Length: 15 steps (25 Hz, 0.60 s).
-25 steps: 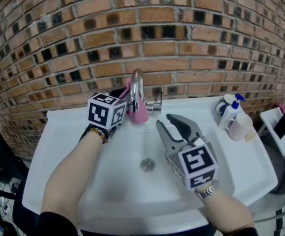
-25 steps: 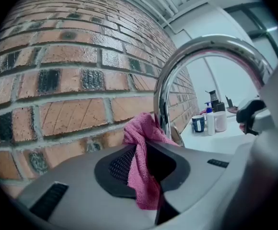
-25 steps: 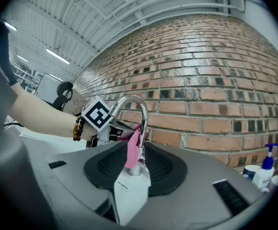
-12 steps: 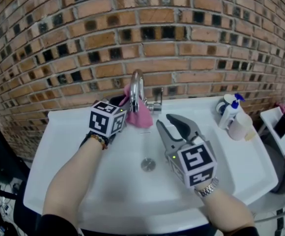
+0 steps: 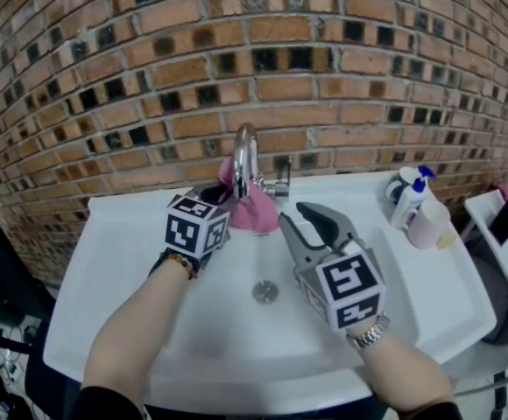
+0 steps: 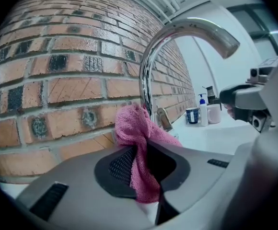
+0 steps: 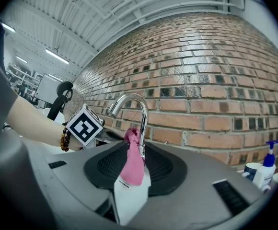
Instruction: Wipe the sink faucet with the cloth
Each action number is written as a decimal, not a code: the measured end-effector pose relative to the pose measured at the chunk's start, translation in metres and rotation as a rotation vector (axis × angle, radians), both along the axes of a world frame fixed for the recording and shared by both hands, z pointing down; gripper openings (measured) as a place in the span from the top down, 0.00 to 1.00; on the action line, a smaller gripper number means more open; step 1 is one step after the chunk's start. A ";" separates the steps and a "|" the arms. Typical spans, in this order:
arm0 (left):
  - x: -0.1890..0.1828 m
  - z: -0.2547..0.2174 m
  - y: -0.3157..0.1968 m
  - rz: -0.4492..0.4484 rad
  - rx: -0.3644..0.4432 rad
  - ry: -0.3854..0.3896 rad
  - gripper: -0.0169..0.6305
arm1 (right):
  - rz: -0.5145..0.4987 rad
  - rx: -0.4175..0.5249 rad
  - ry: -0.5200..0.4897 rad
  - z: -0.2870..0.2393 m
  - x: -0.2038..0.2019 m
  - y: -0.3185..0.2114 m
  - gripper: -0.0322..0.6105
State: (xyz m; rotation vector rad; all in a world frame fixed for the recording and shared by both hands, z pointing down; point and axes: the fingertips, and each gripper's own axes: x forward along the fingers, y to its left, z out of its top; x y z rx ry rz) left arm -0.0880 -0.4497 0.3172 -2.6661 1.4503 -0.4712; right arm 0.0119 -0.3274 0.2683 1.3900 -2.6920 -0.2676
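The chrome faucet (image 5: pixel 245 151) arches up from the back of the white sink (image 5: pixel 114 261). A pink cloth (image 5: pixel 254 210) is bunched against the faucet's lower stem. My left gripper (image 5: pixel 229 199) is shut on the cloth, just left of the stem. In the left gripper view the cloth (image 6: pixel 139 143) hangs pinched between the pads, with the faucet (image 6: pixel 151 66) right behind it. My right gripper (image 5: pixel 300 220) hovers open over the basin, right of the faucet, holding nothing. In the right gripper view the faucet (image 7: pixel 142 111) and cloth (image 7: pixel 133 162) stand straight ahead.
A brick wall (image 5: pixel 342 86) rises directly behind the sink. The faucet's lever (image 5: pixel 282 178) sticks up to the right of the stem. A pump bottle (image 5: pixel 410 201) and a cup (image 5: pixel 430 226) stand at the sink's back right. The drain (image 5: pixel 264 291) lies mid-basin.
My left gripper has slid down and slightly right along the faucet's stem, taking the pink cloth lower with it. The right gripper has stayed where it was.
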 end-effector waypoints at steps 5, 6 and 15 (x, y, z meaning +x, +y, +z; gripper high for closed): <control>0.010 0.020 0.004 0.014 -0.039 -0.023 0.89 | 0.002 -0.010 0.000 0.000 -0.001 0.001 0.75; 0.011 0.023 0.005 0.016 -0.044 -0.023 0.89 | 0.001 -0.007 0.000 0.001 -0.001 0.000 0.75; 0.029 0.044 0.011 0.051 -0.086 -0.049 0.89 | 0.000 -0.013 0.001 -0.001 0.001 0.001 0.75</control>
